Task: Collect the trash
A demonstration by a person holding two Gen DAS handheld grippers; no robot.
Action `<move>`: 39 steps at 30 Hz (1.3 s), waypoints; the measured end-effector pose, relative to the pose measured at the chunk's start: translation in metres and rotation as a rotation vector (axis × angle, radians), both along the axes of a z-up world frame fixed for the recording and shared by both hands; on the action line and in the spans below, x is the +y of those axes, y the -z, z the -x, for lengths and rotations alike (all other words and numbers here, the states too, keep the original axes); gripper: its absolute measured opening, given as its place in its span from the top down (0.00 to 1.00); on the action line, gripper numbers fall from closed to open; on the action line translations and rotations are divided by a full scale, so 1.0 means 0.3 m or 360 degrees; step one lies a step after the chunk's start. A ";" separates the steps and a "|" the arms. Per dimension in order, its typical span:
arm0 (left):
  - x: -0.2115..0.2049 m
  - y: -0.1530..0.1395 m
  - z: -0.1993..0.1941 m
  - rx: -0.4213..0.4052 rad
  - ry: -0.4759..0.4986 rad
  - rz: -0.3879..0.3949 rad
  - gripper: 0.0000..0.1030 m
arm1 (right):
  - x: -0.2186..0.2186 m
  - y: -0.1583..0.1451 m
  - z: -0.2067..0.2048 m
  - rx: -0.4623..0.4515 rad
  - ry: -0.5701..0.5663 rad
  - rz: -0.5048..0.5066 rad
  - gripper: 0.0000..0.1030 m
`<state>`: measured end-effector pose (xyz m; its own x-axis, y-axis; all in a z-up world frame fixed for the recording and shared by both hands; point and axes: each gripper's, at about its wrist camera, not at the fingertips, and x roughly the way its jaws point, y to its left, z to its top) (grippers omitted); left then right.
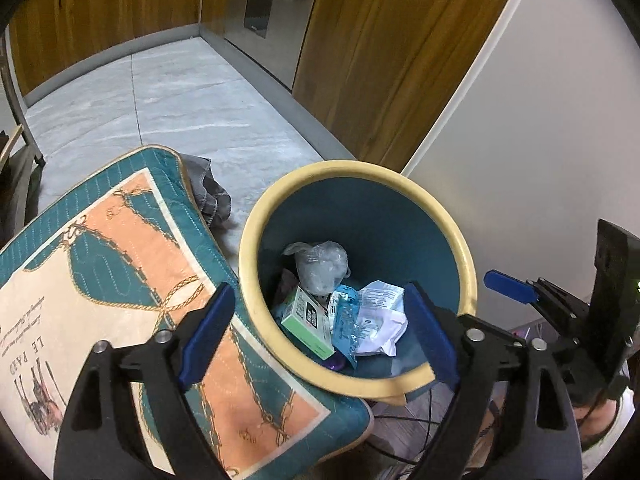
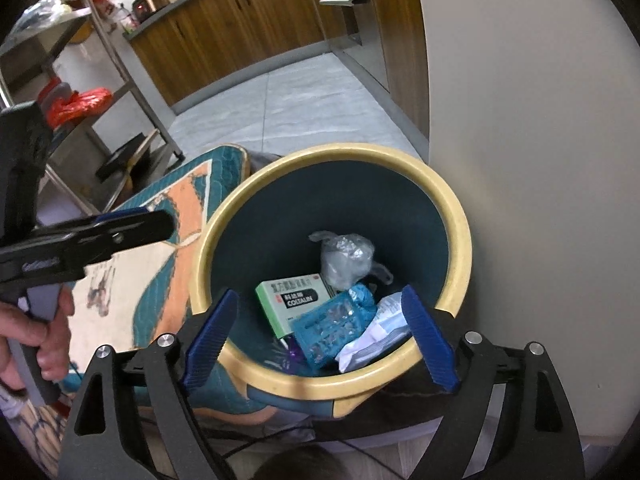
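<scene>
Patterned teal-and-orange cushion (image 1: 120,280), grey cloth (image 1: 210,194) behind it, wooden cabinets (image 1: 384,60), metal shelving rack (image 2: 120,92).

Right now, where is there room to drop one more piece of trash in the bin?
The far half of the bin is bare: its dark floor shows behind the knotted plastic bag. The near half is crowded with the green box, blue wrapper and white packet. Outside, the grey floor tiles beyond the cushion are free.
</scene>
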<state>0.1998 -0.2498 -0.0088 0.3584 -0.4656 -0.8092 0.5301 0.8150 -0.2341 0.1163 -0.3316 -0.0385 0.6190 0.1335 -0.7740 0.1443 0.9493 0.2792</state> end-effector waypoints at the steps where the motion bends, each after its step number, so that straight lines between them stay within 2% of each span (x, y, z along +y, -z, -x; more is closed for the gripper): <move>1: 0.007 -0.010 0.014 -0.0013 -0.0005 0.0010 0.15 | -0.001 -0.004 0.003 -0.0005 0.0001 0.0002 0.17; 4: 0.029 -0.033 0.048 -0.0046 -0.0048 0.0033 0.06 | -0.002 -0.018 0.016 -0.0033 0.0009 0.0011 0.15; 14: 0.054 -0.074 0.204 -0.0168 -0.0119 -0.0020 0.06 | 0.017 -0.097 0.117 -0.0150 0.0019 0.0044 0.09; 24: 0.118 -0.064 0.333 -0.0253 -0.0242 -0.0008 0.05 | 0.047 -0.120 0.211 -0.0143 0.0020 0.0071 0.09; 39: 0.173 -0.045 0.412 -0.0278 -0.0301 -0.0015 0.05 | 0.074 -0.143 0.265 -0.0195 0.0025 0.0124 0.08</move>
<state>0.0762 -0.1978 0.0046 0.5733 -0.3697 -0.7312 0.3997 0.9052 -0.1442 0.0369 -0.3094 0.0043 0.7111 0.0659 -0.7000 0.1284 0.9667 0.2215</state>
